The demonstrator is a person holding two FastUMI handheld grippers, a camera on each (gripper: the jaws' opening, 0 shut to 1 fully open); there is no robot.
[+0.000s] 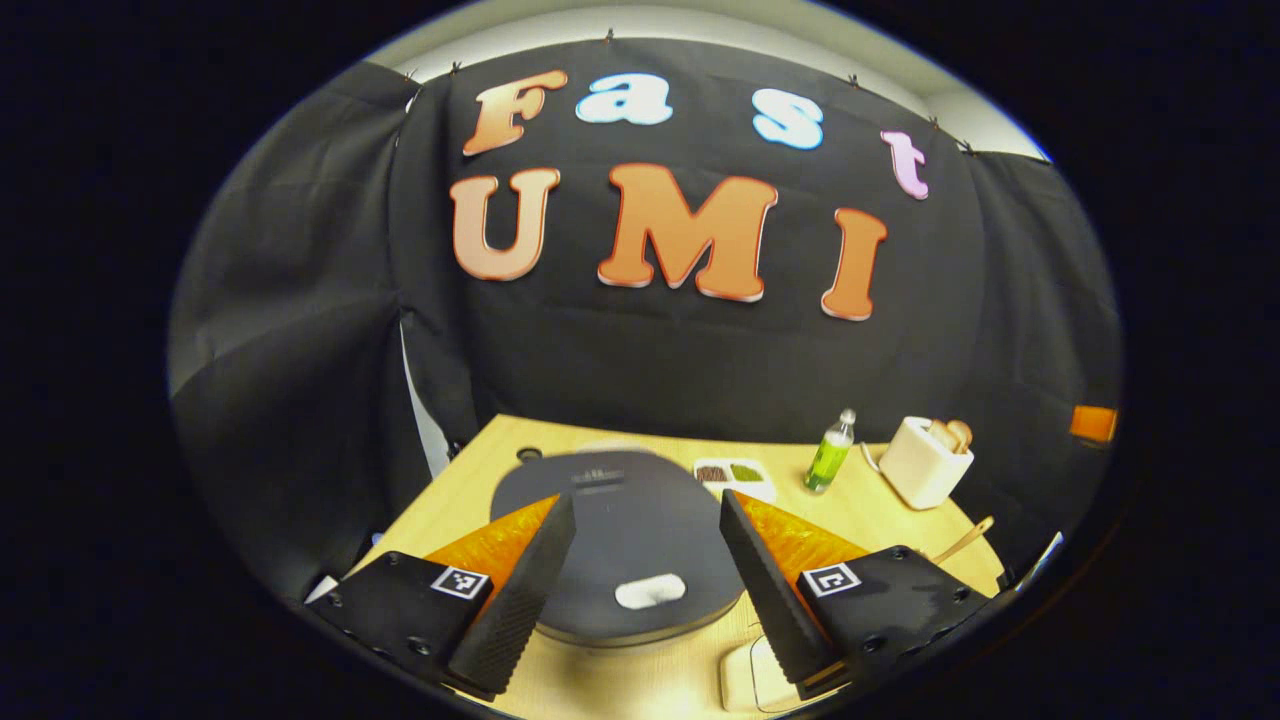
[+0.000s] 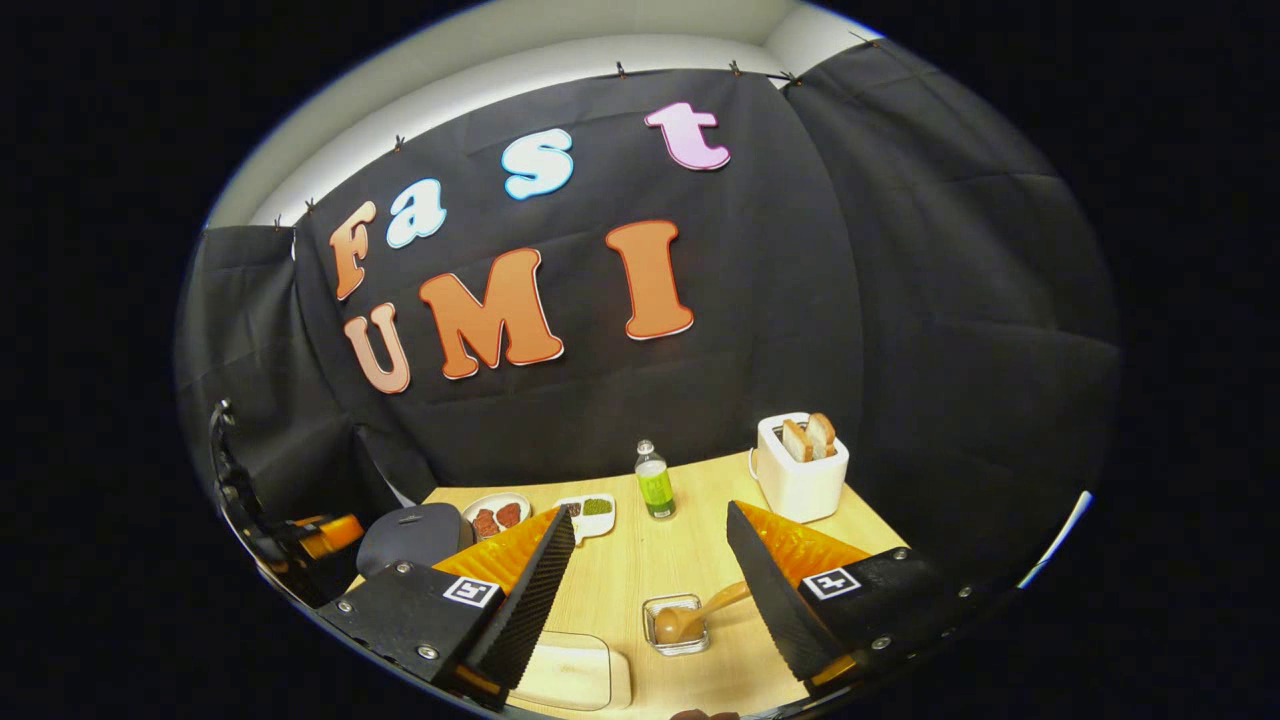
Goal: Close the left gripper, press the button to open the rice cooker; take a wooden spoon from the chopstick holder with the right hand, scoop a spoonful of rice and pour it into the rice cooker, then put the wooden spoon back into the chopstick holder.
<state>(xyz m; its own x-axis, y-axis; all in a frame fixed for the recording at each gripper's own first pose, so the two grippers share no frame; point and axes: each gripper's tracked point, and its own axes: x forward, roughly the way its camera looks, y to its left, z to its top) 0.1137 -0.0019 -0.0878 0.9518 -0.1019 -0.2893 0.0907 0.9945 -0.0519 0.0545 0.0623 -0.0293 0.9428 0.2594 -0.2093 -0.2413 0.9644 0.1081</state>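
Note:
The dark grey rice cooker (image 1: 620, 530) sits with its lid down, its white button (image 1: 650, 591) facing me. My left gripper (image 1: 647, 500) hovers open just above the lid, one finger on each side of it. In the right gripper view the cooker (image 2: 415, 535) lies at the left, with the left gripper (image 2: 325, 533) beside it. A wooden spoon (image 2: 705, 608) rests with its bowl in a small clear holder (image 2: 677, 625). My right gripper (image 2: 650, 512) stands open above the table with nothing in it, the spoon's handle close to its right finger.
On the wooden table (image 2: 640, 570) stand a green bottle (image 2: 655, 482), a white toaster (image 2: 800, 470) with bread slices, a divided dish (image 2: 590, 512) and a plate of red pieces (image 2: 497, 515). A cream box (image 2: 570, 672) lies near the front edge.

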